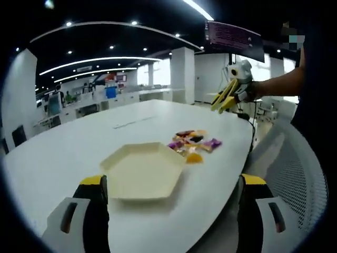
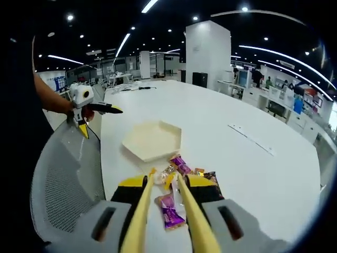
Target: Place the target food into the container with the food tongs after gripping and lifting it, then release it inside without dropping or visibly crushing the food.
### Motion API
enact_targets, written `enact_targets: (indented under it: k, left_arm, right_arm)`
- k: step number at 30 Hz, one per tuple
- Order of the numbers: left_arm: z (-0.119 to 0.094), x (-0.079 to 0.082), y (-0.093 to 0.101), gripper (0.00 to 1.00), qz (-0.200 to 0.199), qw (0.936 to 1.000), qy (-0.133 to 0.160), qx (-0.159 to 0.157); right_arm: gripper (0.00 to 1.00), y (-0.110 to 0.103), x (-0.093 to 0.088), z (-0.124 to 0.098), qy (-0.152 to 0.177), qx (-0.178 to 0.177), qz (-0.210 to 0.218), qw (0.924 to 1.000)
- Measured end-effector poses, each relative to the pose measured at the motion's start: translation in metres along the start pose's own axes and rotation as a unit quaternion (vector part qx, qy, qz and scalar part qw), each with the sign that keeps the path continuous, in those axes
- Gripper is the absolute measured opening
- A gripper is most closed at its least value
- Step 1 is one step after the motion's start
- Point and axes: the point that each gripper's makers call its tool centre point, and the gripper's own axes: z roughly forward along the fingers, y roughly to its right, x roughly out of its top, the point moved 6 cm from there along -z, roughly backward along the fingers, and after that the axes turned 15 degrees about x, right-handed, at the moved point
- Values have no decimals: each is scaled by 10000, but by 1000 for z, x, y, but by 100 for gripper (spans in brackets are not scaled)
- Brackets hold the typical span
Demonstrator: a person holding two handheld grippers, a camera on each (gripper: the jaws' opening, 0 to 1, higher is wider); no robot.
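In the right gripper view, the right gripper (image 2: pixel 168 184) clamps yellow tongs (image 2: pixel 141 221), their tips parted above wrapped snacks (image 2: pixel 181 168); which snack they target is unclear. Beyond lies the hexagonal tray (image 2: pixel 152 140) on the white table (image 2: pixel 253 174). The left gripper (image 1: pixel 171 197) stands wide before the tray (image 1: pixel 143 169).

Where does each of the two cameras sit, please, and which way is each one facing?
Left gripper view: rides on the left gripper, looking along its open jaws across the white table at the hexagonal tray and wrapped candies; the person's forearm holds the right gripper beyond.
Right gripper view: rides on the right gripper, looking down its yellow tongs at the candies and tray; the left gripper shows at left.
Shared: table, tray, candies, mesh chair.
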Motion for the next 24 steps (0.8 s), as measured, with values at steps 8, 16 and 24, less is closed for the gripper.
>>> enact_targets:
  k: [8,16,24]
  left_arm:
    - [1,-2,0,100,-41,10000,-42,-1]
    - [2,-2,-1,100,-30,10000,-48,19]
    - [2,-4,-2,99,-38,9999,-101,53]
  right_arm:
    - [26,3,-34,13,-434,261,93,9987]
    - [26,15,-57,25,-661,288,196,9972]
    - [26,17,-72,41,-1077,481,237,9927]
